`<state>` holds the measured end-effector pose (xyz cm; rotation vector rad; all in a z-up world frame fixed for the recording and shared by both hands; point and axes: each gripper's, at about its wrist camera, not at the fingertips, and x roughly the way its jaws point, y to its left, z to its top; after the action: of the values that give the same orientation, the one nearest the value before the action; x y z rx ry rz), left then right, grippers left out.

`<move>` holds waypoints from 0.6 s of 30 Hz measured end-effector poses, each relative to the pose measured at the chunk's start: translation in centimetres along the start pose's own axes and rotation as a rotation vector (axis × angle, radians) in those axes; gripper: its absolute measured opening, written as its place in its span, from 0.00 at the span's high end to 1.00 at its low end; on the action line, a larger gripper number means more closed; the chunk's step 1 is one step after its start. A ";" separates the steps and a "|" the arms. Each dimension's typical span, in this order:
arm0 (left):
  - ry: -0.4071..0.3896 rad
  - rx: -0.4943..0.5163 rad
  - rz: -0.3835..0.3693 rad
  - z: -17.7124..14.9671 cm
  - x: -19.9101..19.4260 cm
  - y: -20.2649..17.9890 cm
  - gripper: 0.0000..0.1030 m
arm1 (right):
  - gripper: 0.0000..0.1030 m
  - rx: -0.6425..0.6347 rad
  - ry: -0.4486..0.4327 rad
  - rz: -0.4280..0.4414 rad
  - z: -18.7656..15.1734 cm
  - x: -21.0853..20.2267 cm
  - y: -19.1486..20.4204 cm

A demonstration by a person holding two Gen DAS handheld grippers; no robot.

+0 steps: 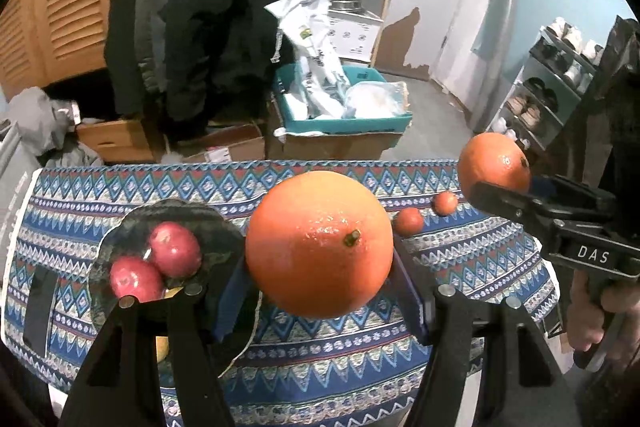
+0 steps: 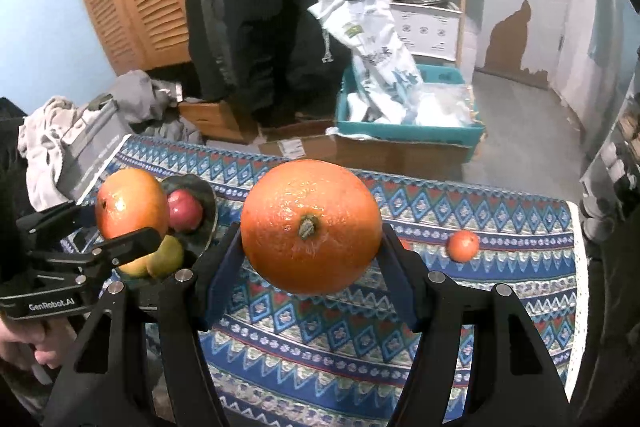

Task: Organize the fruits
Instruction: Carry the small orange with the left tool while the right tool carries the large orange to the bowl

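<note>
Patterned tablecloth (image 1: 320, 379): bowl (image 1: 132, 223), two tangerines (image 1: 408, 221)

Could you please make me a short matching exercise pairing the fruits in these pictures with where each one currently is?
Things:
1. Large round orange with a dark stem stub
2. Two dark red round apples
3. Two small round orange tangerines
4. Yellow-green fruit

Places:
A. On the patterned blue woven cloth
B. In the dark glass bowl, under the apples
C. Gripped in the left tool
D. On top in the bowl

Pairs: 1-C, 2-D, 3-A, 4-B

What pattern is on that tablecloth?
Blue, red and white geometric zigzag bands on the tablecloth, clearest in the right wrist view.
</note>
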<state>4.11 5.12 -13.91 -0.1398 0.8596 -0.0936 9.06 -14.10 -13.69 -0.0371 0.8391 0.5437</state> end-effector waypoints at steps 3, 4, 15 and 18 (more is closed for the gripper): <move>0.001 -0.012 0.016 -0.4 0.0 1.1 0.34 | 0.36 -0.005 0.012 0.025 0.3 1.1 1.1; 0.003 -0.017 0.024 -0.5 0.0 1.6 0.34 | 0.36 -0.007 0.020 0.037 0.5 1.6 1.6; 0.041 -0.097 0.100 -2.0 0.9 7.1 0.34 | 0.36 -0.022 0.089 0.108 1.4 6.4 5.2; 0.062 -0.128 0.119 -2.6 1.6 8.9 0.34 | 0.36 -0.026 0.115 0.126 1.5 8.2 6.2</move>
<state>3.39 13.47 -18.18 -0.2061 0.9343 0.0686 11.57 -4.77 -17.43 -0.0402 0.9512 0.6758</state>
